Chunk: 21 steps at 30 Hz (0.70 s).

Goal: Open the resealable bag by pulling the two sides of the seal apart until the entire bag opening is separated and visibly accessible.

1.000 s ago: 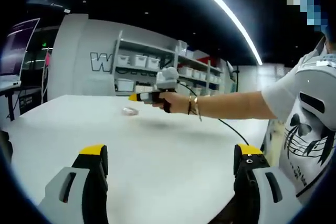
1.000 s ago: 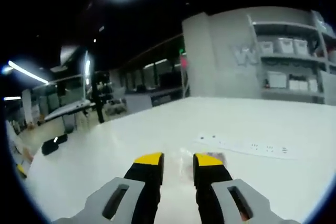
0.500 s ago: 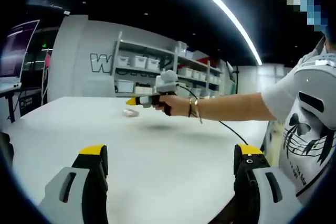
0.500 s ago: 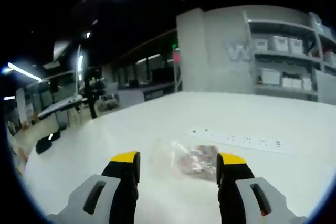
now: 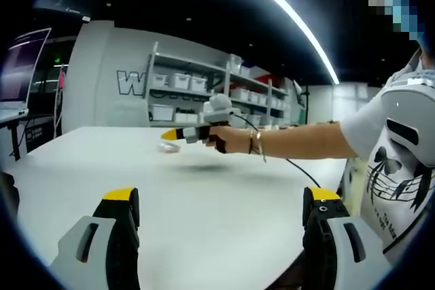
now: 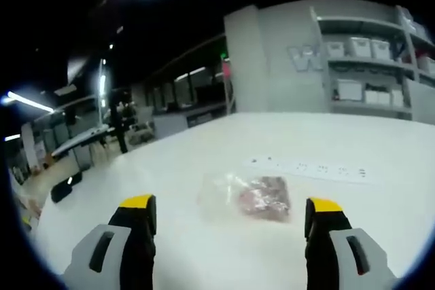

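A broad white table (image 5: 224, 202) runs out toward grey shelves (image 5: 197, 86) stacked with bins, and a person's bare arm (image 5: 299, 142) reaches over it from the right; the right gripper (image 6: 230, 210) hovers low over the table with its fingers spread wide and empty, while the left gripper (image 5: 221, 203) waits nearer the table edge, fingers likewise parted and holding nothing. The bag (image 6: 248, 196) lies flat on the table just ahead of the right gripper, between its yellow tips, reddish contents inside; a white power strip (image 6: 309, 169) lies just beyond it.
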Motion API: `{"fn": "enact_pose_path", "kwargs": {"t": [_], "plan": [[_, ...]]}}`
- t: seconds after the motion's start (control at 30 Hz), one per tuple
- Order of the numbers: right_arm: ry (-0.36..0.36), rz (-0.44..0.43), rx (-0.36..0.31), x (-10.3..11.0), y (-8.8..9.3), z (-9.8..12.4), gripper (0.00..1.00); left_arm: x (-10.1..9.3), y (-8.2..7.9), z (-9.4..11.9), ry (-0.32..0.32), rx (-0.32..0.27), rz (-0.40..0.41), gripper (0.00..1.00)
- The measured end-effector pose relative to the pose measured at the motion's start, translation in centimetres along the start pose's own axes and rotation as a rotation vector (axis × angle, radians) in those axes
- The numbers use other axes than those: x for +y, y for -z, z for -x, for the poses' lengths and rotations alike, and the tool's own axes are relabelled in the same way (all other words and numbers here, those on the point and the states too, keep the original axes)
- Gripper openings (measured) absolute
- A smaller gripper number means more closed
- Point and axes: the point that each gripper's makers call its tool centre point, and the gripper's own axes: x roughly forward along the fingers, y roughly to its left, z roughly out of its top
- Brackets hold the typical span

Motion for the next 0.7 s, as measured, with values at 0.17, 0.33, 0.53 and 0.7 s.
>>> {"fn": "enact_pose_path", "kwargs": {"t": [0.17,0.33,0.53,0.7], "plan": [[-0.013,-0.016,-0.012,0.5,-0.1,1.3,0.99,-0.1,-0.1,0.0,0.001,0.000,-0.004,0.99],[-0.032,-0.023,-0.028,1.1,-0.1,2.9,0.99,-0.4,-0.2,0.0,0.004,0.001,-0.009,0.99],[-0.054,-0.032,-0.049,1.8,0.1,5.4,0.99,-0.7,-0.1,-0.2,0.013,0.004,-0.010,0.99],[-0.075,-0.042,-0.062,2.2,0.8,7.9,0.99,-0.7,-0.2,-0.2,0.014,-0.001,-0.007,0.99]]}}
